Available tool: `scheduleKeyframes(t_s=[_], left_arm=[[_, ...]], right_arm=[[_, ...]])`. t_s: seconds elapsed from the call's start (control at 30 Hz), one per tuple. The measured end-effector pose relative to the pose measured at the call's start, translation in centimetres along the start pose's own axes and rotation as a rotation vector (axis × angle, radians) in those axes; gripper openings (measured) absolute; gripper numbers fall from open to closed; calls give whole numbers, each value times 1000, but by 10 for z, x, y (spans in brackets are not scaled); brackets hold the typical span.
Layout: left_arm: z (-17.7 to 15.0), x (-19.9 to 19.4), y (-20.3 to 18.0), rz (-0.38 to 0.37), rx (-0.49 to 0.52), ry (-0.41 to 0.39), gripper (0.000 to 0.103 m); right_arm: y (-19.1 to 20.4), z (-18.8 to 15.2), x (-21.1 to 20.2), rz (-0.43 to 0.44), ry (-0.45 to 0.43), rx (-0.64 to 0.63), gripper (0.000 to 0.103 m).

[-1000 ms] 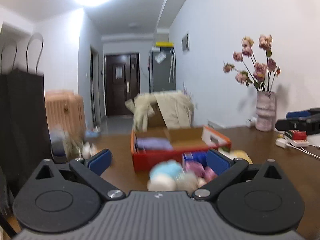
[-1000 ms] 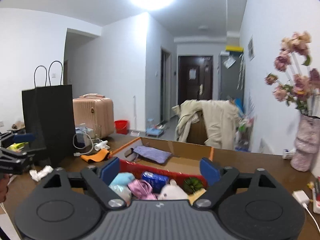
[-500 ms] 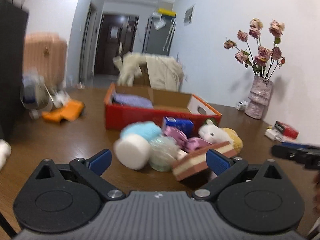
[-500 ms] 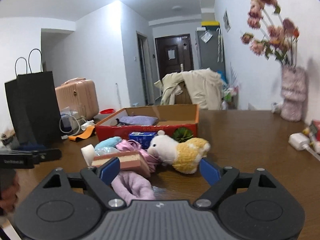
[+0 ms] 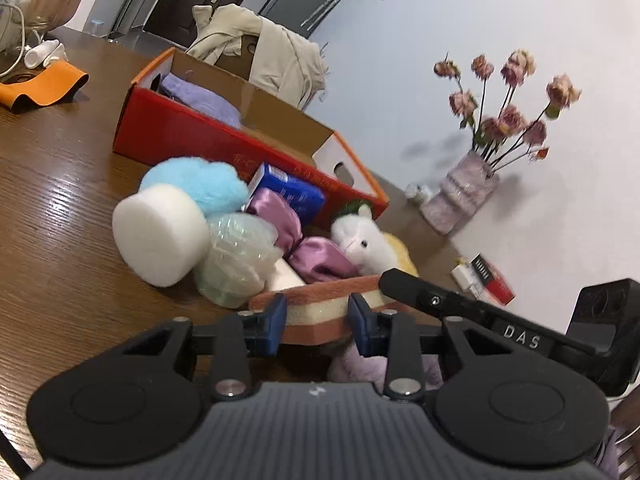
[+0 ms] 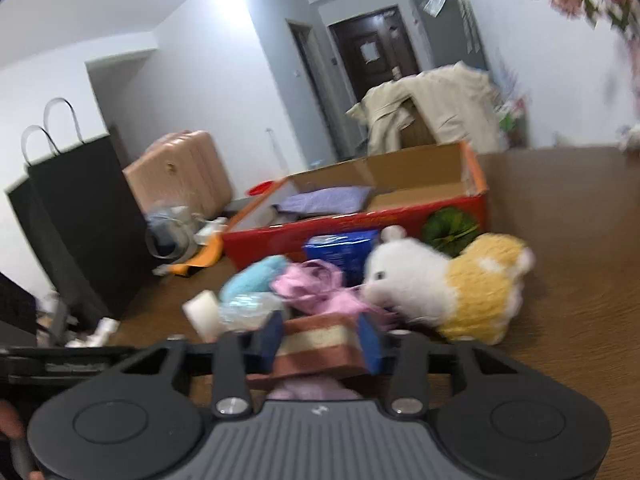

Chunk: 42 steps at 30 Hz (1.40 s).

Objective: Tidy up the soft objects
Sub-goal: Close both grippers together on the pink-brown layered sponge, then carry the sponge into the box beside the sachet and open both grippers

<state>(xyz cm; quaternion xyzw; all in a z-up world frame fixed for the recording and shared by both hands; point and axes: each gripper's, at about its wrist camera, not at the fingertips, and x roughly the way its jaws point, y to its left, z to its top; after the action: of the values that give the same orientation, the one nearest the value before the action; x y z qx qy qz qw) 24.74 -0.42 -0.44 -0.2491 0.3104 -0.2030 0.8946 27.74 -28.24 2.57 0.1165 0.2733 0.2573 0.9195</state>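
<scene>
Both my left gripper [image 5: 317,322] and right gripper [image 6: 320,338] have just closed onto the layered sponge block [image 5: 320,312] at my twelve o'clock, readying its lift toward the red box [image 5: 224,140] beyond, at eleven.

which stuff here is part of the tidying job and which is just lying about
Part of the job:
- striped sponge block, both grippers' fingers closed on it
- white foam puck
- blue fluffy ball
- purple satin bow
- plush toy
- red box

Just lying about:
- vase of flowers
- black paper bag
- pink suitcase
- orange cloth
</scene>
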Motion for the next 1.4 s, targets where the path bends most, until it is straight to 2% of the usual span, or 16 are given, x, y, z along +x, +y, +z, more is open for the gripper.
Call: scheduleKeyframes(t_s=[0.17, 0.3, 0.53, 0.77, 0.8, 0.87, 0.9, 0.97, 1.07, 1.2, 1.27, 1.33, 1.4], left_arm=[[1, -40, -12, 0, 111, -81, 34], [-10, -71, -1, 23, 158, -88, 34], [-39, -77, 20, 78, 199, -19, 33], [-42, -78, 28, 64, 174, -20, 33], [-43, -77, 28, 63, 167, -19, 34], [-41, -75, 33, 52, 119, 0, 51], [-41, -73, 35, 38, 97, 10, 55], [-39, -71, 37, 27, 82, 17, 70], [-34, -67, 42, 9, 38, 28, 75], [-26, -58, 47, 40, 1, 32, 73], [-24, -52, 50, 49, -9, 48, 54], [-23, -46, 53, 60, -17, 68, 43], [-23, -46, 56, 65, -28, 60, 40]], right_arm=[[29, 3, -22, 23, -56, -56, 34], [57, -9, -27, 55, -45, -96, 34], [85, -51, -13, 18, 58, -118, 34], [89, -61, -14, -5, 78, -101, 34], [88, -61, -14, -7, 82, -100, 34], [86, -63, -11, 5, 106, -90, 35], [85, -64, -8, 14, 120, -77, 36], [84, -67, -5, 23, 132, -60, 36], [78, -67, -1, 54, 135, -9, 45], [65, -61, 6, 58, 135, 74, 50], [58, -59, 12, 52, 141, 118, 49], [55, -58, 17, 49, 147, 137, 44], [53, -58, 21, 37, 151, 149, 37]])
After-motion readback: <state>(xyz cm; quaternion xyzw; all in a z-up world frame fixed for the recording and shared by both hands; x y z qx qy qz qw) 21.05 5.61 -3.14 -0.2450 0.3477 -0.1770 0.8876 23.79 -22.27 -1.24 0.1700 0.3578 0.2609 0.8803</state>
